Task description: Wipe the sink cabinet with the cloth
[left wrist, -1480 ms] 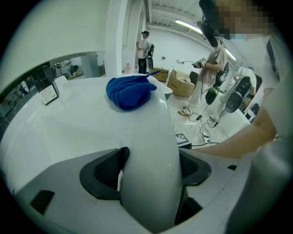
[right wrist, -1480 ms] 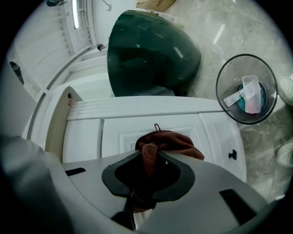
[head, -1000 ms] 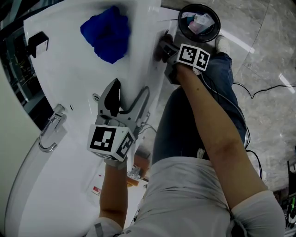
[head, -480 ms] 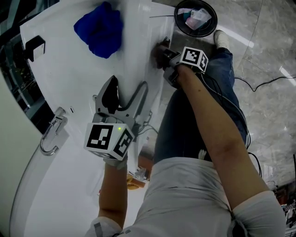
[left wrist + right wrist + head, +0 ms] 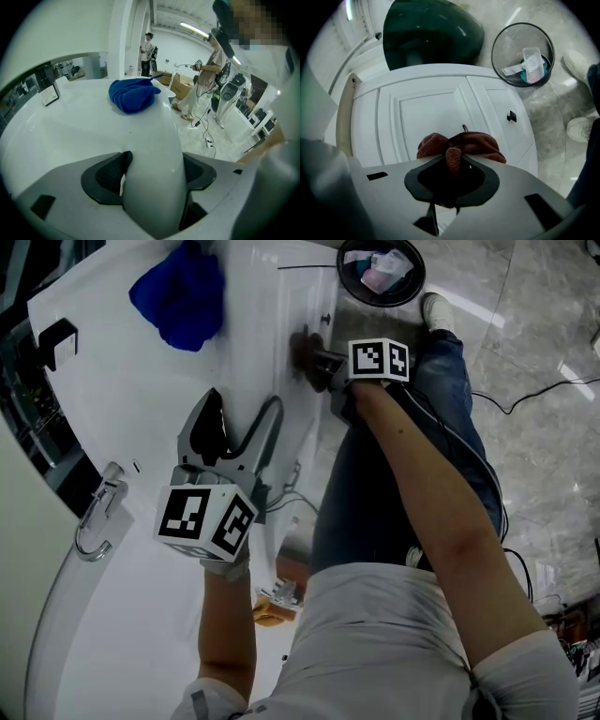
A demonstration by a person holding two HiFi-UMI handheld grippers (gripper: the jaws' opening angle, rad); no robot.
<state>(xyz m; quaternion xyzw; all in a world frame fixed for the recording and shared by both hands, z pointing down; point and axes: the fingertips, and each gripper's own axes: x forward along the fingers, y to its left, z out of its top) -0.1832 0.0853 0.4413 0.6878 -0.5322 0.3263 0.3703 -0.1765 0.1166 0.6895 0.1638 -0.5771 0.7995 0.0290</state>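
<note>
Right hand-held gripper [image 5: 452,164] is clamped on the brown cloth [image 5: 478,143], which is pressed against the cabinet door [image 5: 426,112], mid-panel. The person should keep even pressure, overlap strokes, and work the panel grooves and around the knob [image 5: 512,116]. Left hand-held gripper [image 5: 154,171] is spread, straddling the bench edge [image 5: 147,136] above the door. A blue cloth [image 5: 133,95] sits idle on the bench. Versus a second ago, the brown cloth looks to have slid along the door away from the bin [image 5: 524,55]. The left gripper is unchanged.

Head view looks steeply down the sink cabinet [image 5: 141,381]; both gripper views face it closely
</note>
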